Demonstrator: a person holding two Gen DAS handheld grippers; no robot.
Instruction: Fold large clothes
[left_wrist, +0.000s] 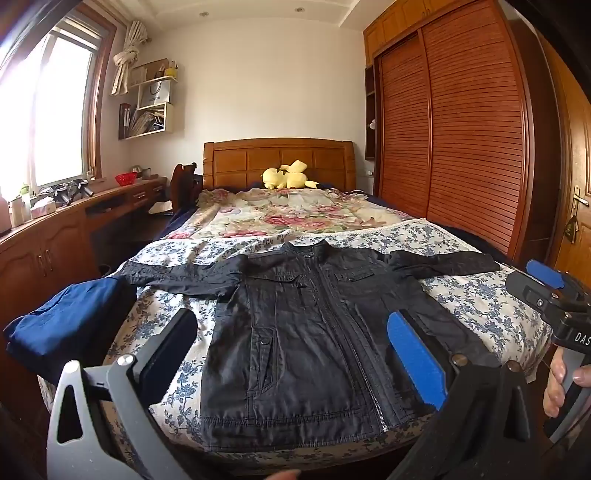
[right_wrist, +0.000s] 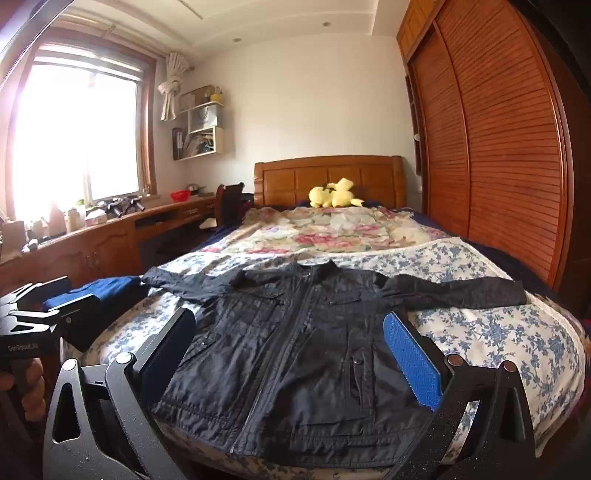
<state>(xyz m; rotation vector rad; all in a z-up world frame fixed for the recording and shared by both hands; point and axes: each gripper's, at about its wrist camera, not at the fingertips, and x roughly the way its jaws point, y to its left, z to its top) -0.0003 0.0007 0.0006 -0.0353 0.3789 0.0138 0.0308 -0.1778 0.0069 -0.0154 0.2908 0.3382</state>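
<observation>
Black crinkled jacket (left_wrist: 314, 332) flat, sleeves out, on floral quilt (left_wrist: 480, 295); L claw (left_wrist: 295, 354) + R claw (right_wrist: 291, 350) wide, empty.

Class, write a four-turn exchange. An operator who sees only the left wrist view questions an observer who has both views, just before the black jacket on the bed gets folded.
Operator: I catch only a corner of the right gripper. Is it open?
Observer: Yes. In the right wrist view its fingers stand wide apart, holding nothing, and frame the black jacket.
Operator: And where does my left gripper sit, seen from outside?
Observer: It hangs off the left side of the bed, in front of the folded blue cloth and apart from the jacket's sleeve.
</observation>
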